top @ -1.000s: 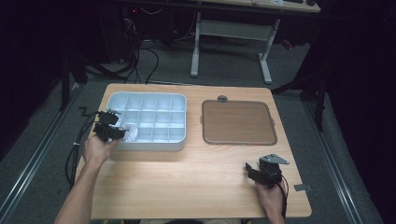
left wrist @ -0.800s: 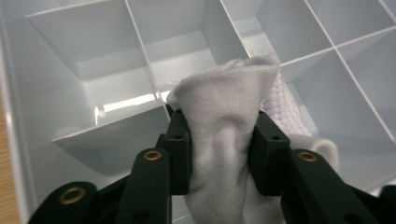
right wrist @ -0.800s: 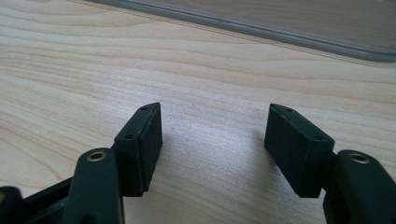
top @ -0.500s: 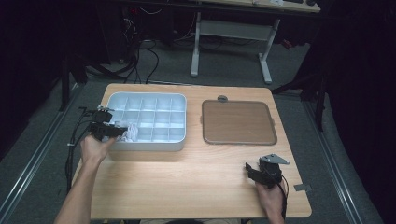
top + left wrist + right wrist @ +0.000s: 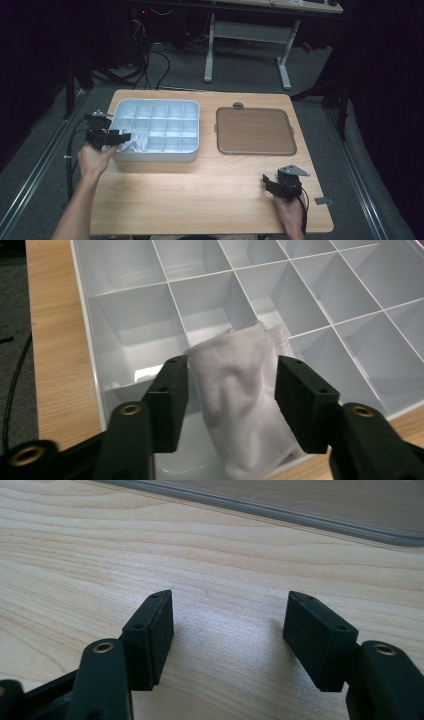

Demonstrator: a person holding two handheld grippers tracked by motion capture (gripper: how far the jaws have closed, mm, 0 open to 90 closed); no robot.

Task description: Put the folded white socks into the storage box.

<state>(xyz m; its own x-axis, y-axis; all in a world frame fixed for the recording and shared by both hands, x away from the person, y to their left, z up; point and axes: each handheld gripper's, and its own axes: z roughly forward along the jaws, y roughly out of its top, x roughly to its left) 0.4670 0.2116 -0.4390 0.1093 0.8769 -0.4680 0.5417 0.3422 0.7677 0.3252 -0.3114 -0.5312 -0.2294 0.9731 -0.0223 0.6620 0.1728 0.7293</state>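
While our left hand (image 5: 95, 159) reaches over the near-left corner of the white plastic compartment tray (image 5: 155, 152), the left gripper (image 5: 116, 137) sits at that corner with a crumpled white cloth (image 5: 135, 142) between its jaws. Along the left gripper view, we see the left gripper (image 5: 231, 385) with its black jaws standing moderately apart on either side of the white cloth (image 5: 235, 400); the cloth fills the gap and seems to touch both inner faces, though we cannot tell whether the jaws press it or merely flank it. That cloth droops over a divider of the tray (image 5: 125, 325), spilling into the near compartments by the tray's left wall.

Over at the near-right part of the light wooden table (image 5: 200, 200), our right hand (image 5: 290, 212) holds the right gripper (image 5: 270, 184) low above bare wood, well apart from the tray. Its own view shows the right gripper (image 5: 228, 615) with jaws spread wide and nothing between them, only wood grain (image 5: 210, 545) beneath. Beyond them runs the grey rim of the brown rectangular flat tray (image 5: 300, 510), which lies to the right of the compartment tray (image 5: 254, 131).
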